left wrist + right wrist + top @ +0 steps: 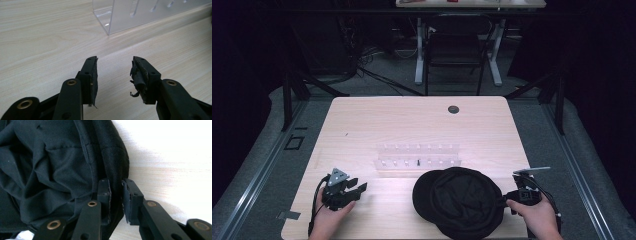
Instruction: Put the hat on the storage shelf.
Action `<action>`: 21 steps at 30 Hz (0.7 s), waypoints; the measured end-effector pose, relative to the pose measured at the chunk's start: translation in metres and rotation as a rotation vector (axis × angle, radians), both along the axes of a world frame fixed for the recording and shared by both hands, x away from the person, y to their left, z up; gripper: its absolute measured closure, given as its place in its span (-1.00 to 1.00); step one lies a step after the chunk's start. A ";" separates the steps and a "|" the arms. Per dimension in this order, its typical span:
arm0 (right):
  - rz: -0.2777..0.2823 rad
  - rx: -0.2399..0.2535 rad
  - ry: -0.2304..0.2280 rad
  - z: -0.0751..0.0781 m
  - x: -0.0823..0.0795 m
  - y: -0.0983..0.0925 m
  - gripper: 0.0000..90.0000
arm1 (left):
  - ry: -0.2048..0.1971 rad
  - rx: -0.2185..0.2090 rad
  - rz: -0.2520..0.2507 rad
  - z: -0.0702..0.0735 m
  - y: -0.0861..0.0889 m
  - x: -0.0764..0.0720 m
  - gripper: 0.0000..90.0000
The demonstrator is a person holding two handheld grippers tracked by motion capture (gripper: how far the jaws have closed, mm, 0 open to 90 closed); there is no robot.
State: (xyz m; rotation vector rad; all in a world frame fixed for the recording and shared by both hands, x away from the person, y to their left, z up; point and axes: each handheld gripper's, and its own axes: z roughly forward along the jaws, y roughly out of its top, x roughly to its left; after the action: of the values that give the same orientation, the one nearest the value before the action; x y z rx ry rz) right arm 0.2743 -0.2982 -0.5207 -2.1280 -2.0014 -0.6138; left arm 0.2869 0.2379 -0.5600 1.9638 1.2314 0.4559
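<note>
A: Status on the right gripper (116, 202)?
B: At the right edge of the black hat (462, 202), near side of the table (362, 120). In the right gripper view the hat's rim runs btwn the two jaws. Narrow gap, approx. half open. Left jaw sits against the fabric; can't tell if the right one presses on it, a sliver of gap shows there.
A: So gripped or not?
B: Can't tell for sure. Rim's btwn the jaws, that's all I'd sign for.
A: Left gripper (114, 75)?
B: Jaws wide apart, nothing btwn them, just bare wood. Pads look worn, esp. the one on the right jaw.
A: What's ahead of it?
B: Clear acrylic rack (140, 15), beyond the jaw tips and a bit to the right, well apart from them.
A: Hat vs left gripper?
B: Off to its right in the high view, not touching. The rack stands just behind the hat.
</note>
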 end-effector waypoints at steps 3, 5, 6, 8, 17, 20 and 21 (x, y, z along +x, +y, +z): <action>-0.014 0.031 0.002 -0.004 0.002 -0.003 0.67 | 0.001 0.000 0.001 0.000 0.000 0.000 0.25; -0.023 0.026 0.009 -0.005 0.002 -0.003 0.68 | 0.005 0.006 -0.003 0.000 0.000 0.000 0.24; -0.021 0.034 0.007 -0.007 0.002 -0.004 0.71 | 0.005 0.006 -0.003 0.000 0.000 0.000 0.24; -0.017 0.040 0.019 -0.008 0.003 -0.003 0.73 | 0.004 0.009 -0.003 0.000 0.000 0.000 0.24; -0.044 0.047 0.015 -0.005 0.004 0.002 0.95 | 0.002 0.010 -0.001 0.000 0.000 0.000 0.24; 0.022 0.053 0.032 0.000 0.005 -0.001 0.95 | -0.001 0.008 0.000 0.000 0.000 0.000 0.24; 0.025 0.078 0.022 0.001 0.005 -0.001 0.96 | 0.000 0.006 0.002 0.000 0.000 0.000 0.24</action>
State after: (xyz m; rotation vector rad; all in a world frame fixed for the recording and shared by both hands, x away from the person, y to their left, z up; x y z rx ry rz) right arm 0.2797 -0.2992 -0.5200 -2.0535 -1.9556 -0.6508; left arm 0.2868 0.2378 -0.5601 1.9674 1.2333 0.4616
